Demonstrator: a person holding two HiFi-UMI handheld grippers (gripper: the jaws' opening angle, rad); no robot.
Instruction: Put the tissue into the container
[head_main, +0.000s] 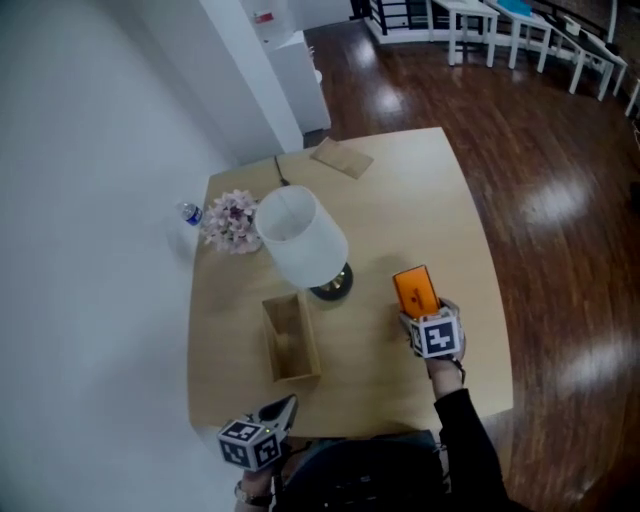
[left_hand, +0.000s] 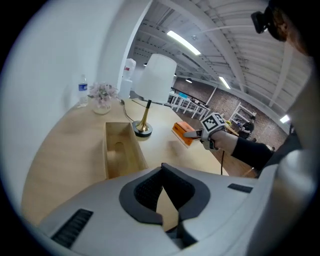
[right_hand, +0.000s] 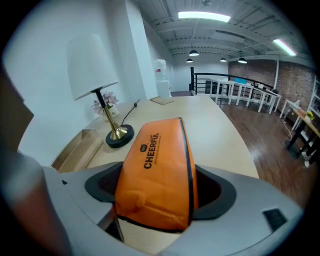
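My right gripper (head_main: 418, 308) is shut on an orange tissue pack (head_main: 415, 289), which it holds just above the table, right of the lamp. In the right gripper view the orange tissue pack (right_hand: 157, 170) fills the gap between the jaws. The container, an open wooden box (head_main: 290, 340), lies empty on the table left of the pack; it also shows in the left gripper view as the wooden box (left_hand: 117, 150). At the table's near edge, close to the box's near end, my left gripper (head_main: 283, 408) is shut with nothing in it.
A lamp with a white shade (head_main: 300, 240) and a brass base (head_main: 332, 283) stands just behind the box. Flowers (head_main: 232, 222) and a water bottle (head_main: 190, 212) sit at the left edge by the wall. A brown pad (head_main: 342, 157) lies at the far edge.
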